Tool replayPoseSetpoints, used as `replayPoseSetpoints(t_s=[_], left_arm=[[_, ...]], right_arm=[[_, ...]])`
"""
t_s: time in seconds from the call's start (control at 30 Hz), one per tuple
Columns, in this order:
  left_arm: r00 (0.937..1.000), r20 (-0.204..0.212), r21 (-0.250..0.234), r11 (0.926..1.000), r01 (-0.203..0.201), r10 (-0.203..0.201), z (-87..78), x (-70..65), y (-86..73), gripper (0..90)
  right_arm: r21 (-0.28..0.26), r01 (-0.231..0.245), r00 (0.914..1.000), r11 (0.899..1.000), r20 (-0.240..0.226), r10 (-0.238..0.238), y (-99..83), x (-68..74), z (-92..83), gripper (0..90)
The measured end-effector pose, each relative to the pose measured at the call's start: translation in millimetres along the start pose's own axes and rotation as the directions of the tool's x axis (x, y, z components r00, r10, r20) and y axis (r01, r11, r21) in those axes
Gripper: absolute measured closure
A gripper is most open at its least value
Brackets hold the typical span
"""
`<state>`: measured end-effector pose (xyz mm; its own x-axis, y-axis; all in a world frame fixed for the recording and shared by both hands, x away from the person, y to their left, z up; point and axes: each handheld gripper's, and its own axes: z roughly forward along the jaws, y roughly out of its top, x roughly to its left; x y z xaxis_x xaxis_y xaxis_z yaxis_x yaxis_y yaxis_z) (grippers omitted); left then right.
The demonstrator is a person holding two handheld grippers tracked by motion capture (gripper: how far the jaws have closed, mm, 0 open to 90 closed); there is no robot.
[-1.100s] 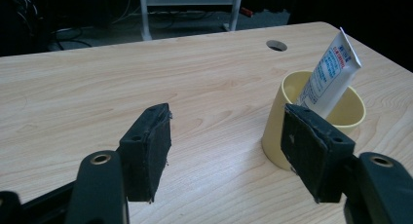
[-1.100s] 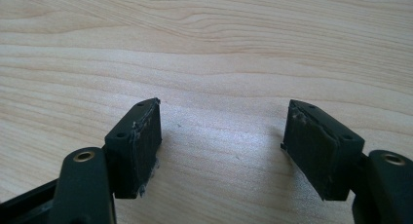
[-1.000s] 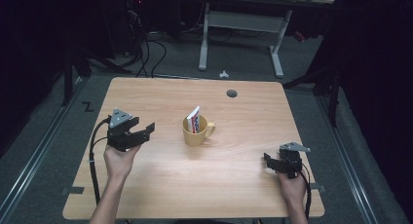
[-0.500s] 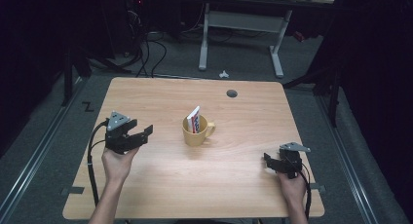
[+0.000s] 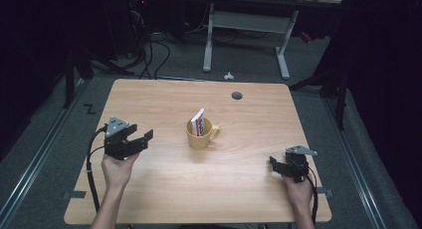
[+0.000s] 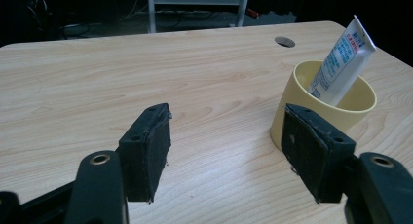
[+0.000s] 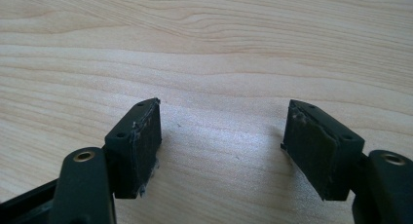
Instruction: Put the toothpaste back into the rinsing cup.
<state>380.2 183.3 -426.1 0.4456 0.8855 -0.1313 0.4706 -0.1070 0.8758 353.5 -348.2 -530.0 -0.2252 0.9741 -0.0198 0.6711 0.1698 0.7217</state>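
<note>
My left gripper (image 5: pixel 142 138) sits at 9 o'clock from the yellow plastic mug (image 5: pixel 201 135) mid-table, white toothpaste tube (image 5: pixel 198 122) inside, print unreadable. Right gripper (image 5: pixel 276 165) at 4 o'clock. Both jaws wide, empty; nothing between.

We see a yellow mug (image 5: pixel 200 135) near the middle of the wooden table (image 5: pixel 239 199), handle toward the right edge; a white tube (image 5: pixel 198 122) stands tilted inside it; left gripper (image 5: pixel 141 139) near the left edge, jaws apart, aimed at the mug; right gripper (image 5: pixel 275 166) near the front right corner; a dark round hole (image 5: pixel 237 95) by the far edge.
</note>
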Motion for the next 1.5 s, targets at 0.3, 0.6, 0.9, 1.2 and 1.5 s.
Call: replayPoseSetpoints(t_s=[0.3, 0.6, 0.9, 1.2, 1.5], left_arm=[[1.0000, -0.002, 0.006, 1.0000, 0.005, -0.005, -0.5, 1.0, -7.0, 35.5], [0.9999, -0.004, 0.008, 0.9999, 0.014, -0.014, -1.9, 2.3, -13.0, 35.6], [0.9997, -0.006, 0.019, 0.9995, 0.023, -0.023, -1.3, 3.0, -19.9, 35.5], [0.9989, 0.002, 0.032, 0.9984, 0.046, -0.046, 0.6, 5.2, -28.0, 35.0], [0.9980, 0.002, 0.040, 0.9973, 0.062, -0.063, 1.7, 6.6, -36.0, 34.8]], right_arm=[[0.000, 0.000, 1.0000, 1.000, 0.000, 0.000, 0.0, 0.0, 0.0, 30.0], [0.000, 0.000, 1.0000, 1.000, 0.000, 0.000, 0.0, 0.0, 0.0, 30.0], [0.000, 0.000, 1.0000, 1.000, 0.000, 0.000, 0.0, 0.0, 0.0, 30.0], [0.000, 0.000, 1.0000, 1.000, 0.000, 0.000, 0.0, 0.0, 0.0, 30.0], [0.000, 0.000, 1.0000, 1.000, 0.000, 0.000, 0.0, 0.0, 0.0, 30.0]])
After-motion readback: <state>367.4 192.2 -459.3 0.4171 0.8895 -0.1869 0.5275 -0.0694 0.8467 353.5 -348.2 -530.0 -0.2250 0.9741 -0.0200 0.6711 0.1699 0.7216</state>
